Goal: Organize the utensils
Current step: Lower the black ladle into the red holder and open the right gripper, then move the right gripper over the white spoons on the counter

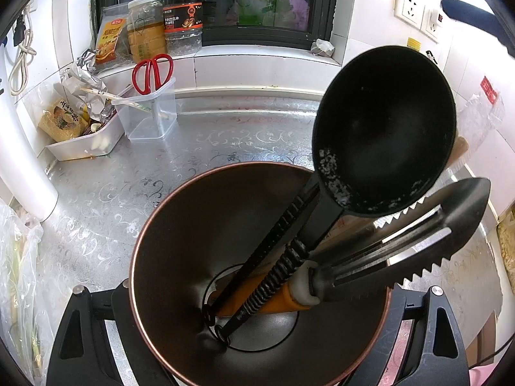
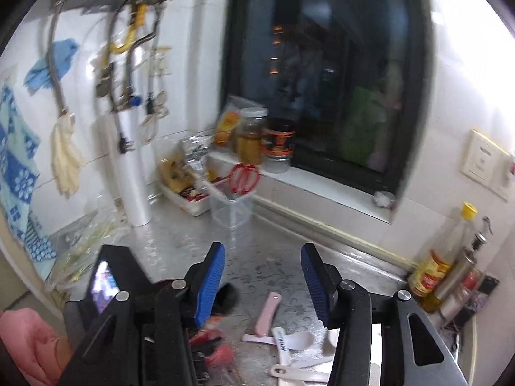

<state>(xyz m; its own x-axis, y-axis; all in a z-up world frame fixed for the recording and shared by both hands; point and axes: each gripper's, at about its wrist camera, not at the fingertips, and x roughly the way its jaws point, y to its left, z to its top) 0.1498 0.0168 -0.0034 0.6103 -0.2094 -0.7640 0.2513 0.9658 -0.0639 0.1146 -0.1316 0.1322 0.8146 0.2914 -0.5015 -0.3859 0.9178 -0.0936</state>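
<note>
Utensils point(image 1: 354, 225) stand bundled in a dark copper-rimmed pot point(image 1: 167, 257) clamped between the fingers of the left gripper point(image 1: 257, 292): a black ladle point(image 1: 383, 132) rises highest, serrated tongs point(image 1: 428, 241) lean to its right, and ribbed black handles run down to the pot's floor. Beyond the pot, on the silver-patterned counter point(image 1: 225, 141), a clear container point(image 1: 151, 115) holds red-handled scissors point(image 1: 153, 72). The right gripper point(image 2: 262, 280) hangs with its blue pads point(image 2: 210, 284) apart and nothing between them; below and just ahead of it lie white spoons point(image 2: 296, 342) and a pink-handled tool point(image 2: 267, 313), loose on the counter. The right view is blurred.
</note>
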